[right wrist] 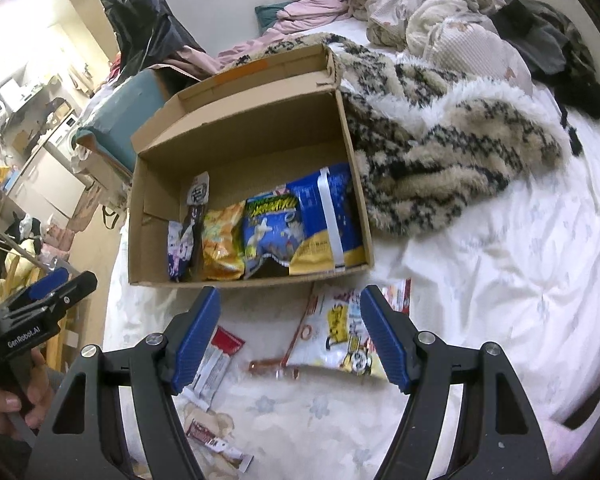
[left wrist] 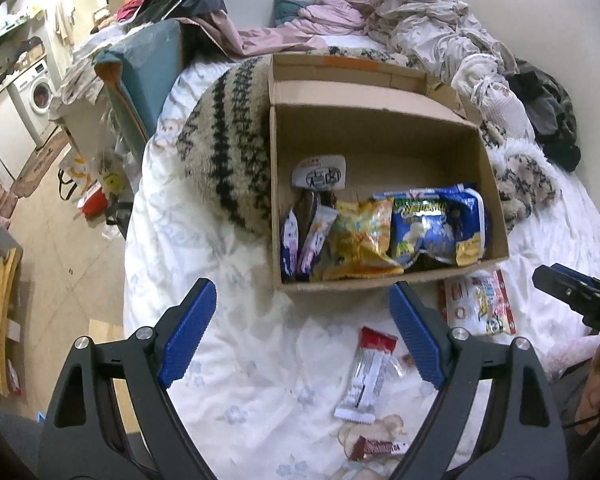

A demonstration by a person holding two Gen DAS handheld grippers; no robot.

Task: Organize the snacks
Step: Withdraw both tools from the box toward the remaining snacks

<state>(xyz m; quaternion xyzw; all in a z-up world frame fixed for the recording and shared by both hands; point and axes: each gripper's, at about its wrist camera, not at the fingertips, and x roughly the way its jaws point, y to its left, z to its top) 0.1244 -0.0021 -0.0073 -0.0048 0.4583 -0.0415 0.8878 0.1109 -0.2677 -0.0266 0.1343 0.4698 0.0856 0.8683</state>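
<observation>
An open cardboard box [left wrist: 380,136] [right wrist: 236,128] lies on the white bed and holds several snack bags, among them a yellow bag [left wrist: 360,240] [right wrist: 222,240] and a blue bag [left wrist: 436,228] [right wrist: 276,232]. On the bed in front of the box lie a red-and-white wafer bar [left wrist: 366,376] [right wrist: 216,364], a brown chocolate bar [left wrist: 374,448] [right wrist: 216,440] and a white cartoon snack bag [left wrist: 478,304] [right wrist: 340,336]. My left gripper [left wrist: 302,332] is open and empty above the bars. My right gripper [right wrist: 290,336] is open and empty above the cartoon bag.
A fuzzy patterned blanket [right wrist: 440,140] [left wrist: 228,148] lies beside the box. Piled clothes [left wrist: 412,24] [right wrist: 420,4] are at the far end of the bed. The bed's left edge drops to a cluttered floor with a washing machine [left wrist: 36,92] and a teal chair [left wrist: 148,72].
</observation>
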